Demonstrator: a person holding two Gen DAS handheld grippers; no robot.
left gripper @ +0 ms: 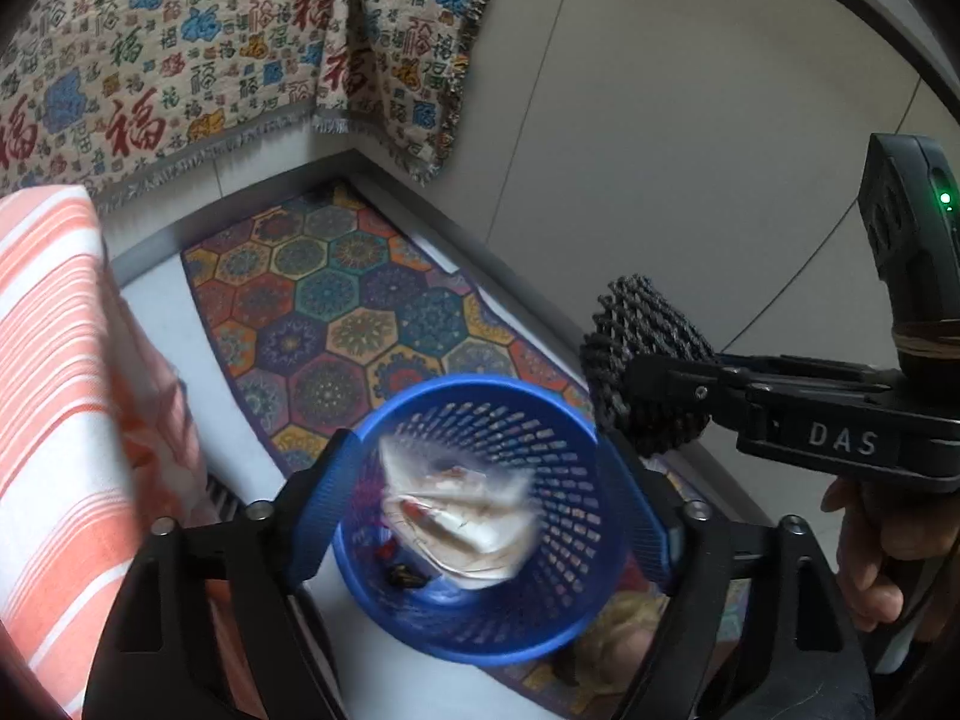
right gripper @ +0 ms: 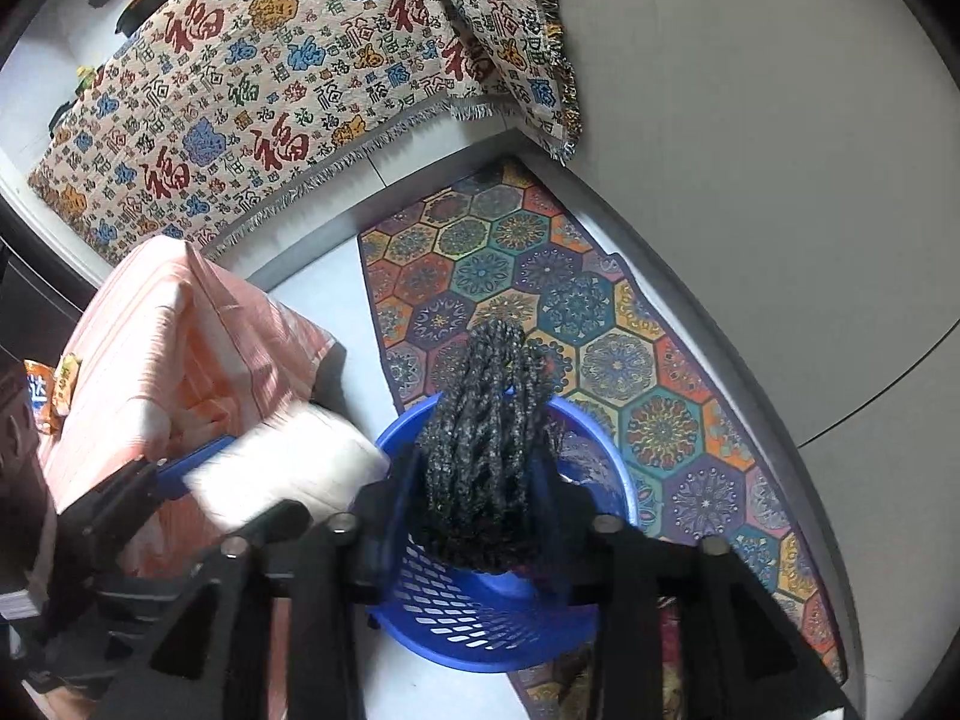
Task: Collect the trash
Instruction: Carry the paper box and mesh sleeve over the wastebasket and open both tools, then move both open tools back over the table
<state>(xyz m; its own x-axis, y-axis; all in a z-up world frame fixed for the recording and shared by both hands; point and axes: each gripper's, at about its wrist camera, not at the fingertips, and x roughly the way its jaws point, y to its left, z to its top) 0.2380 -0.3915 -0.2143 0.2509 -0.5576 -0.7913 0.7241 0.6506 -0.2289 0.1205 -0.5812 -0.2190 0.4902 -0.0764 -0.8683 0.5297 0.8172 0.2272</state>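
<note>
A blue perforated basket (left gripper: 480, 381) stands on the floor below both grippers. My left gripper (left gripper: 480, 456) hangs over it with its blue fingers (left gripper: 324, 504) spread wide. A crumpled white wrapper (left gripper: 462, 516) shows blurred between them, clear of both pads and inside the basket mouth. In the right wrist view the same wrapper (right gripper: 282, 468) is a white blur beside a blue finger (right gripper: 192, 468) of the left gripper. My right gripper (right gripper: 486, 468) is shut on a dark knitted bundle (right gripper: 486, 420) above the basket (right gripper: 480, 624). The left wrist view shows that gripper (left gripper: 642, 396) and the bundle (left gripper: 648, 360) at the right.
A colourful hexagon-patterned rug (left gripper: 336, 312) lies under the basket, along the pale wall (left gripper: 660, 120). An orange-striped cloth (left gripper: 54, 360) covers a block at the left. A fringed cloth with red characters (left gripper: 180, 60) hangs behind. An orange snack packet (right gripper: 51, 390) lies at far left.
</note>
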